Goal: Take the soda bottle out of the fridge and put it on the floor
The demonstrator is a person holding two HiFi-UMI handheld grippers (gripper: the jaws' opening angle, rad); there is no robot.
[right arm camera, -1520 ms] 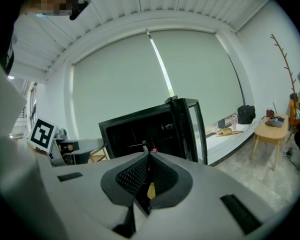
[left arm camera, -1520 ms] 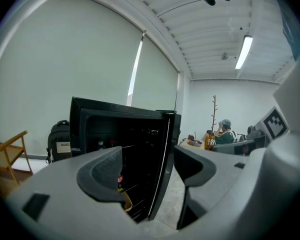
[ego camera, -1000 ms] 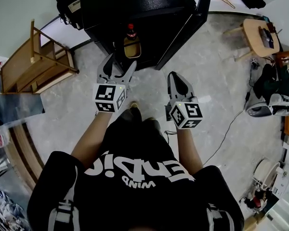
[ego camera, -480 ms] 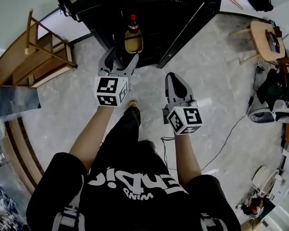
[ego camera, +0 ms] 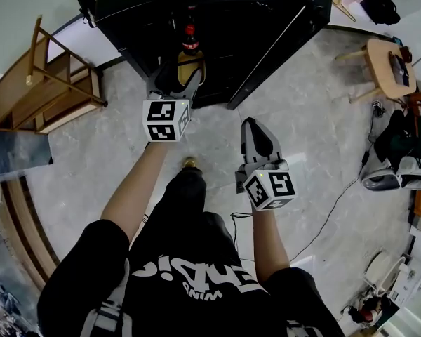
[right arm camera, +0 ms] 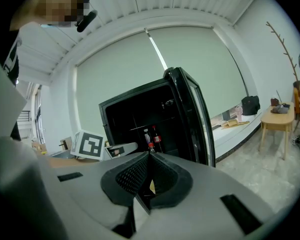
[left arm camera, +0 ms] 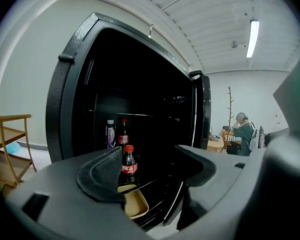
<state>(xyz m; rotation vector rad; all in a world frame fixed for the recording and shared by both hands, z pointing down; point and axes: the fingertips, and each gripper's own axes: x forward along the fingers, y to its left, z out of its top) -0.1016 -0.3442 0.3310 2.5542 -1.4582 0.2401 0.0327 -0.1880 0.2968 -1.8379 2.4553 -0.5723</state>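
Soda bottle (ego camera: 190,39) hasn't moved: upright, low inside fridge (ego camera: 266,20); left gripper (ego camera: 175,74) has come closer, jaws wide apart, empty. Prob. full: heavy-ish, smooth, slippery, so grab mid-body below label. Right gripper (ego camera: 257,126) jaws together, outside fridge.

Observed pale stone floor (ego camera: 316,132) bearing open black fridge (ego camera: 217,20), wooden rack (ego camera: 42,90) toward left edge, round wooden table (ego camera: 386,58) toward right edge. Found soda bottle (left arm camera: 128,161) upright on tan tray (left arm camera: 135,204) at lower shelf's front edge. Logged pale-labelled bottle (left arm camera: 110,133) and cola bottle (left arm camera: 123,132) side by side on upper shelf (left arm camera: 140,115).
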